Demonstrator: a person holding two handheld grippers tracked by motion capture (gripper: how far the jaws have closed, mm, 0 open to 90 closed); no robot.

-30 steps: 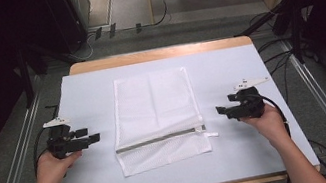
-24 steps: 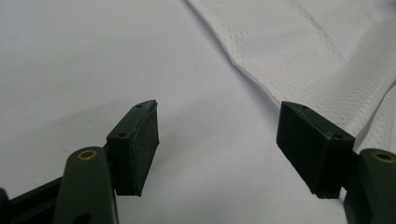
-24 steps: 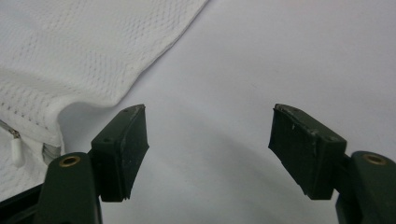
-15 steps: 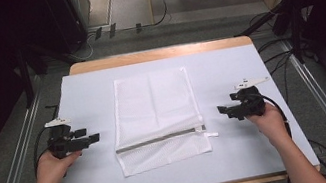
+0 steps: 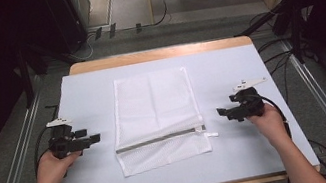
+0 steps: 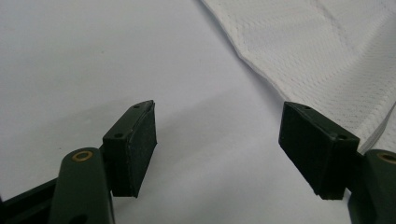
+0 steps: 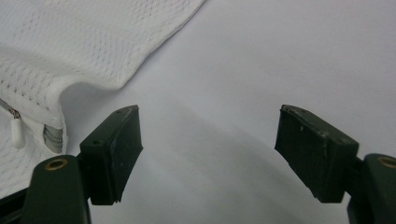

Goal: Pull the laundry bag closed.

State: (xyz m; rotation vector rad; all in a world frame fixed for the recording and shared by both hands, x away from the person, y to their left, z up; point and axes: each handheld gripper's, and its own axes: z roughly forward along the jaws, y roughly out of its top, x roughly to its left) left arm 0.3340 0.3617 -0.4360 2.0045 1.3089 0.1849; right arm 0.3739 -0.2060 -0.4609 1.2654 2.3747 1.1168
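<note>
A white mesh laundry bag point(image 5: 155, 115) lies flat in the middle of the table, with a grey zipper point(image 5: 159, 140) running across its near end and a white pull tab point(image 5: 212, 135) at the right. My left gripper point(image 5: 93, 138) rests to the bag's left, open and empty; the left gripper view has the bag's edge point(image 6: 322, 60) beyond the jaws point(image 6: 219, 149). My right gripper point(image 5: 221, 111) sits just right of the bag, open and empty. In the right gripper view, the bag's corner point(image 7: 93, 51) and the pull tab point(image 7: 17, 132) lie ahead of the gripper point(image 7: 208, 154).
A pale blue-white cover point(image 5: 242, 148) spreads over the wooden table point(image 5: 159, 54). Metal rails point(image 5: 13, 173) run along both sides on the floor, with cables and dark equipment further back.
Both grippers stay nearly still; the right one has shifted very slightly. The bag lies as before.
</note>
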